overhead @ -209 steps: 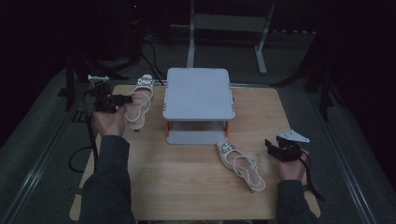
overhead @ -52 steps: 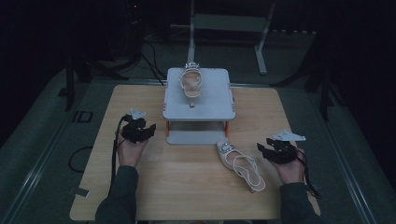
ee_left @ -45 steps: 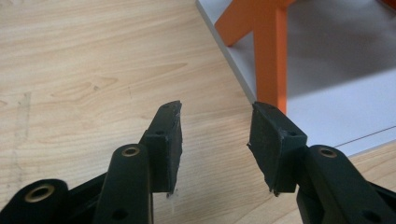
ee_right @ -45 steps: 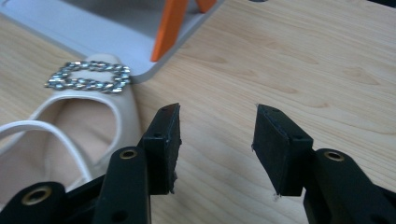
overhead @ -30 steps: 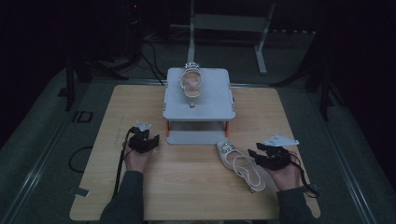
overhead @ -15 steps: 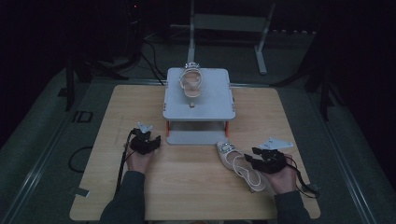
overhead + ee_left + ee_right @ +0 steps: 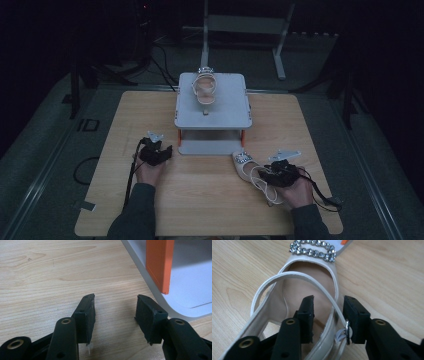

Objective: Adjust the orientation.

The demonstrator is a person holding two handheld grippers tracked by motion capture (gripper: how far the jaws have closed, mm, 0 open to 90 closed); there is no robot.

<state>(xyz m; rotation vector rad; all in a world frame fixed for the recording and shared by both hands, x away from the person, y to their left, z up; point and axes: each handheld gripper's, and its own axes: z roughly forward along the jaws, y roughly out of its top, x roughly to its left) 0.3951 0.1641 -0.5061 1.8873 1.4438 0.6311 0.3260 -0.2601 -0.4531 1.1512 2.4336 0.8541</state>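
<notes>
Cream strappy sandal (image 7: 294,302) with rhinestone buckle, right gripper (image 7: 328,315) jaws apart straddling its edge, left gripper (image 7: 115,312) jaws apart over woodgrain table (image 7: 45,275)

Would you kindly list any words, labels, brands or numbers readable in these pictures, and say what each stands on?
"ID": pale letters on the grey floor left of the wooden table, dim but legible in the high view.
No print can be read on the sandal between the right gripper jaws, on the grey stand, or near the left gripper.
</notes>
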